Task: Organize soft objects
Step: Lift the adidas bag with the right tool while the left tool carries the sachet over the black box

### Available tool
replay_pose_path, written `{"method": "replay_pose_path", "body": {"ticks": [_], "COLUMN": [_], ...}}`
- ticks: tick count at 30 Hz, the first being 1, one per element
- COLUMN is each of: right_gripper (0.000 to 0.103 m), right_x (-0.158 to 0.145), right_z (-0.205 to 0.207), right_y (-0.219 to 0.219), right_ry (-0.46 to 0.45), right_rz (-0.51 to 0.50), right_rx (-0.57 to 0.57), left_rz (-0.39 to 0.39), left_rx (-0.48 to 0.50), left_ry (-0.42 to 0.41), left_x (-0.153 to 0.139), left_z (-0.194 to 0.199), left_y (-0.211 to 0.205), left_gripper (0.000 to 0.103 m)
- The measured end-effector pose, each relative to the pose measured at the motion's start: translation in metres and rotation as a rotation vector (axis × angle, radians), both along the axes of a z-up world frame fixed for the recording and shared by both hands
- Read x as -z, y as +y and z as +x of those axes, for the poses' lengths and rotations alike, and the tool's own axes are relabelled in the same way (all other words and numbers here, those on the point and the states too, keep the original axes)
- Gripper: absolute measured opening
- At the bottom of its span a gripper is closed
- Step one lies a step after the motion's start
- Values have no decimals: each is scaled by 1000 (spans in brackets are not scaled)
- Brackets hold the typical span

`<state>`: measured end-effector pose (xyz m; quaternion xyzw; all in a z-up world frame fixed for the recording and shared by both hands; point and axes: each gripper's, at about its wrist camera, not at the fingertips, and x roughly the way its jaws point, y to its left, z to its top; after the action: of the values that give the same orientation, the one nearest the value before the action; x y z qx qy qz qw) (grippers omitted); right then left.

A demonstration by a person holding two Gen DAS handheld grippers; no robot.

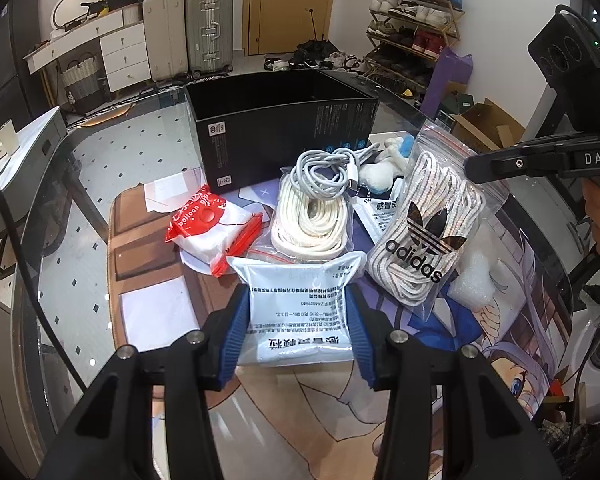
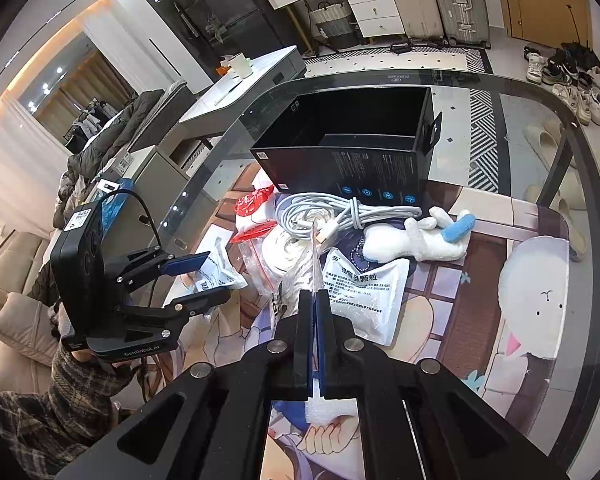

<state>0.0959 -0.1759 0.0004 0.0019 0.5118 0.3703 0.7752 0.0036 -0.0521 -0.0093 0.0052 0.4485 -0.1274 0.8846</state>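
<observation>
Pickup step: right gripper (image 2: 315,304) pinched the lace bag (image 1: 424,220); left gripper (image 1: 298,320) clamped a white sachet (image 1: 300,304) — next (probably) carry ahead to the black box (image 2: 352,148).

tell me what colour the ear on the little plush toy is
Blue, on an otherwise white plush toy; clearest in the right wrist view.

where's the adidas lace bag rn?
Left wrist view, right of centre: the adidas lace bag hangs from the right tool, pinched at its top edge, beside the white rope coil.
</observation>
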Motion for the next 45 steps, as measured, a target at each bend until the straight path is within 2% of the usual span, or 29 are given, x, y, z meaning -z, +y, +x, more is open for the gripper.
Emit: {"method": "replay_pose_path", "body": {"ticks": [11, 34, 45], "right_gripper": [1, 1, 1], "right_x": [-30, -73, -94], "right_z": [0, 17, 28], "right_y": [-4, 4, 2], "right_ry": [-49, -120, -155], "right_rz": [32, -6, 8], "right_rx": [3, -4, 12], "left_rz": [17, 105, 108], "left_rx": [11, 7, -4], "left_ry": [-30, -68, -101], "left_x": [-18, -56, -75], "left_z": [10, 42, 58], "left_y": [-9, -21, -11], "left_gripper": [46, 46, 46]}}
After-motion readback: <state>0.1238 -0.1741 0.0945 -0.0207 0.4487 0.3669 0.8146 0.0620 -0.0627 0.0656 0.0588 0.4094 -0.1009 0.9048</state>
